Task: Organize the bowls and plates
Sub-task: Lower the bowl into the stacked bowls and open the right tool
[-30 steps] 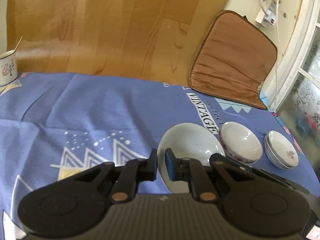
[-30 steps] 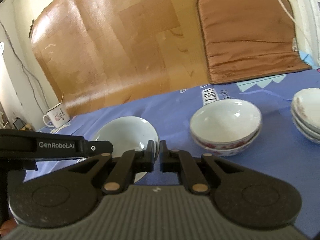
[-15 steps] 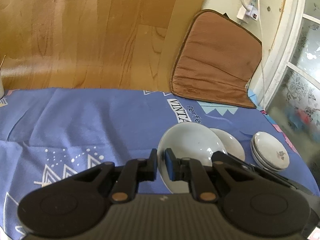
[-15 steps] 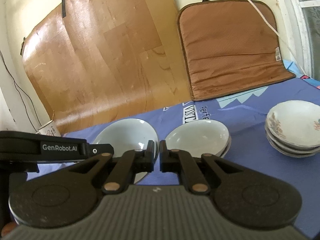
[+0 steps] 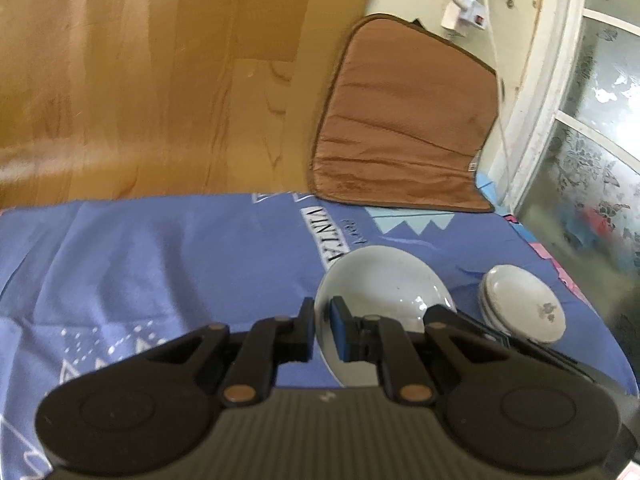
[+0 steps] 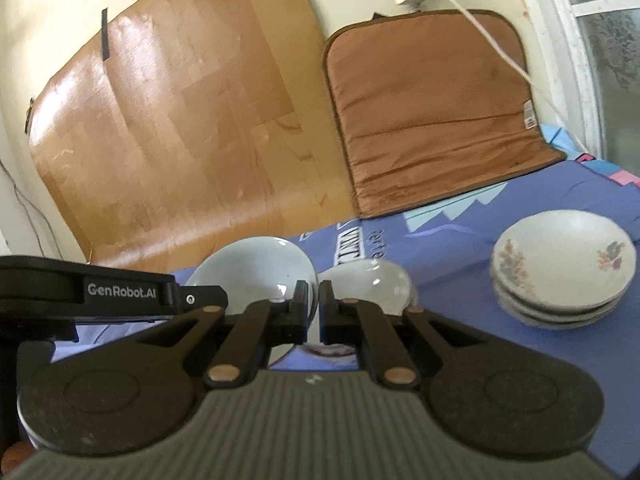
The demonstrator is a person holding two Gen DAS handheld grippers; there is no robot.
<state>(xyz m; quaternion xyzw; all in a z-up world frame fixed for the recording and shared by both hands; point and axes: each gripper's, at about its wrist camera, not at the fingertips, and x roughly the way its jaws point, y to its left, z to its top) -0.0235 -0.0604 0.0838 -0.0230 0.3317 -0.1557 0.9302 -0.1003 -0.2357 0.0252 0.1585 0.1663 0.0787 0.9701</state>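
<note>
While gripped, plate (image 5: pixel 384 284) between left jaws (rim)

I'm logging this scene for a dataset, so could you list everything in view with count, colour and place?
pale bowl: one, whitish, clamped by its rim in the left gripper, above the cloth.
second bowl: one, white, red pattern near its base, behind the right gripper's fingers.
stack of floral bowls: about three, white, far right on the cloth.
tablecloth: one, blue, printed.
cushion: one, brown, leaning on the wall.
wooden board: one, tan, against the wall.
power strip: one, white, on the wall.
left gripper: black, shut on the pale bowl.
right gripper: black, shut.
</note>
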